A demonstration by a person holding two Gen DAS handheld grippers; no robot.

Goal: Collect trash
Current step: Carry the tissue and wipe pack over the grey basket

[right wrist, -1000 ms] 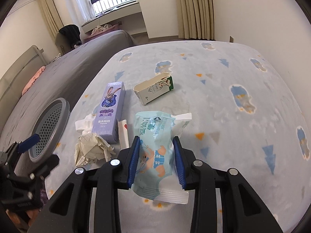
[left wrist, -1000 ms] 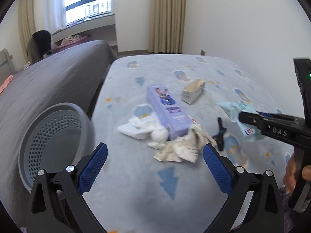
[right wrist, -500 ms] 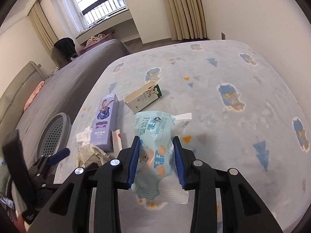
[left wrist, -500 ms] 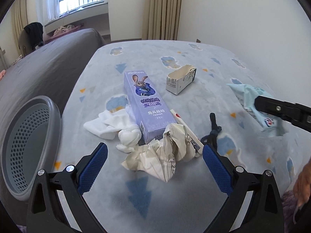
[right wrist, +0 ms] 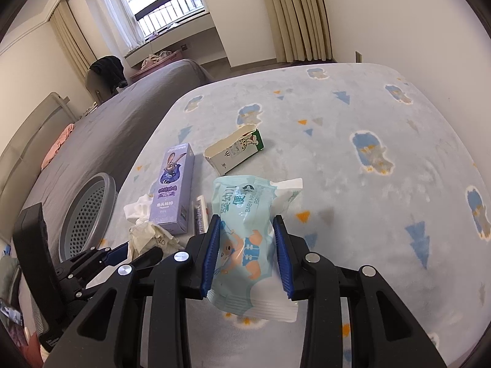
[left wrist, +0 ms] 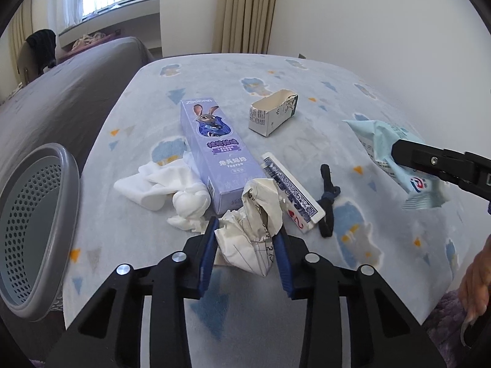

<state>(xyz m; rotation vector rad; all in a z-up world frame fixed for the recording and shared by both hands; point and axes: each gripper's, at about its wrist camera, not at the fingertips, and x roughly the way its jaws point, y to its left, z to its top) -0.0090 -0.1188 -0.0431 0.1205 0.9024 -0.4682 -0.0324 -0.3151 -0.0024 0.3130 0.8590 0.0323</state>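
The left tongs (left wrist: 245,245) were closing on crumpled paper (left wrist: 256,227); the right tongs (right wrist: 247,254) gripped a wipes packet (right wrist: 245,233), basket (left wrist: 30,230) at nine o'clock.

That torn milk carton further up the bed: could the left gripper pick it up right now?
Probably not: the left gripper is closing on crumpled paper, and the carton lies beyond the purple box.

Both views are lit brightly and evenly by daylight from the window (right wrist: 165,6) at the far left, whose panes are blown out to near white. Only faint, soft shadows are cast on the patterned bedspread (left wrist: 307,98) beneath the litter. Strong fisheye bending is seen, walls and curtains (right wrist: 297,15) being curved, and black vignetting fills the corners. Focus is kept sharp throughout, with no motion blur.
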